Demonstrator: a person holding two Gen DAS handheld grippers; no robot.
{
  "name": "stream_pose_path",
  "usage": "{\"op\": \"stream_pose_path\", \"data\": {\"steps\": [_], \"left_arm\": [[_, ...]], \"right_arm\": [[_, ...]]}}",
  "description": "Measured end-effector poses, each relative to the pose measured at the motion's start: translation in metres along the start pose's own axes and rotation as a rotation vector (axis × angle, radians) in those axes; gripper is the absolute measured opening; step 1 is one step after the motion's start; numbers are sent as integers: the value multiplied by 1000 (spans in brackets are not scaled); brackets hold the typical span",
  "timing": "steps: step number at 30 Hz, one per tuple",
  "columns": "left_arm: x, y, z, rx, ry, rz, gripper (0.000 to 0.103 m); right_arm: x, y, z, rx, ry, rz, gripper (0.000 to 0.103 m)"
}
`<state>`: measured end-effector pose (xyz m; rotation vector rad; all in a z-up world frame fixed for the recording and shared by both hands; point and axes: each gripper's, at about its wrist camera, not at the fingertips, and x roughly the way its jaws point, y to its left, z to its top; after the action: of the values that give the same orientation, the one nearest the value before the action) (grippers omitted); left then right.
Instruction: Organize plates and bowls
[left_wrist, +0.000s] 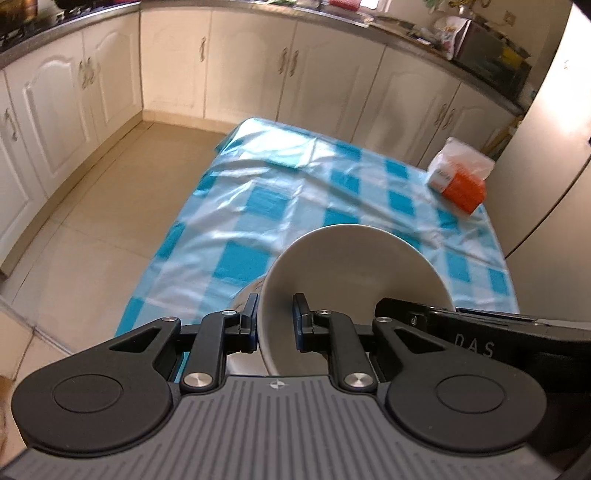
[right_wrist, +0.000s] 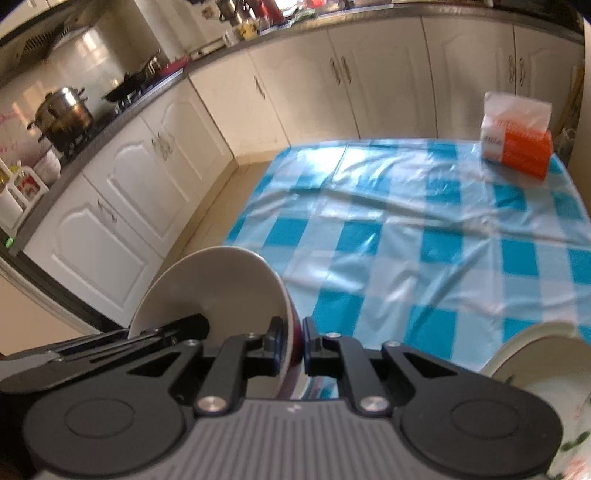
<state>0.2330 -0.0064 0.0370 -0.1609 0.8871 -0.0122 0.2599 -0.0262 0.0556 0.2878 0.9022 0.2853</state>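
Observation:
My left gripper (left_wrist: 275, 317) is shut on the near left rim of a plain white bowl (left_wrist: 354, 273), held above the near edge of the blue checked table (left_wrist: 280, 199). The same bowl shows in the right wrist view (right_wrist: 214, 291), where my right gripper (right_wrist: 293, 341) is shut on its opposite rim, which has a red outer side. Both grippers hold this one bowl. Another white dish (left_wrist: 245, 295) peeks out just under the bowl on the left. A white flower-patterned plate (right_wrist: 546, 373) lies at the near right edge.
An orange and white tissue pack (left_wrist: 460, 177) lies at the table's far right corner; it also shows in the right wrist view (right_wrist: 517, 140). Cream kitchen cabinets (left_wrist: 177, 66) line the walls beyond. A steel pot (right_wrist: 64, 114) stands on the stove at left. A tall pale appliance (left_wrist: 554, 147) stands right.

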Motion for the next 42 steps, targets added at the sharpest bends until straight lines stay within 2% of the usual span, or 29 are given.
{"op": "stream_pose_path", "data": {"steps": [7,12,15,18,21,27,28,30,32,36,40,42], "left_arm": [[15,17,-8,-33,20,2,18],[13,23,-13,-15,8,7,18],[15,26,-14,4,1,15,13],[17,24,-15,32,-11,29,13],[19,25,-13,35,-16,32,13],[16,43,-6,-19,-22,48,16],[14,47,-4,-28,-25,53,18],[11,55,0,-52,-28,66,22],[9,61,3,-66,-41,77,26],[14,62,6,-88,-53,84,39],[22,53,8,-88,-73,69,51],[27,48,11,-92,-93,56,53]], "right_arm": [[26,17,-14,-26,45,-45,9],[32,21,-20,-46,40,-79,9],[32,28,-23,-83,25,-106,8],[30,29,-24,-102,-1,-129,8],[29,21,-23,-80,-22,-158,15],[11,6,-15,-2,-89,-91,16],[8,3,-13,13,-101,-78,19],[0,-7,-11,54,-129,-52,37],[-7,-22,-9,94,-160,-51,45],[-13,-62,-11,169,-209,-93,52],[-16,-105,-16,271,-250,-125,53],[-19,-119,-18,301,-277,-122,54]]}}
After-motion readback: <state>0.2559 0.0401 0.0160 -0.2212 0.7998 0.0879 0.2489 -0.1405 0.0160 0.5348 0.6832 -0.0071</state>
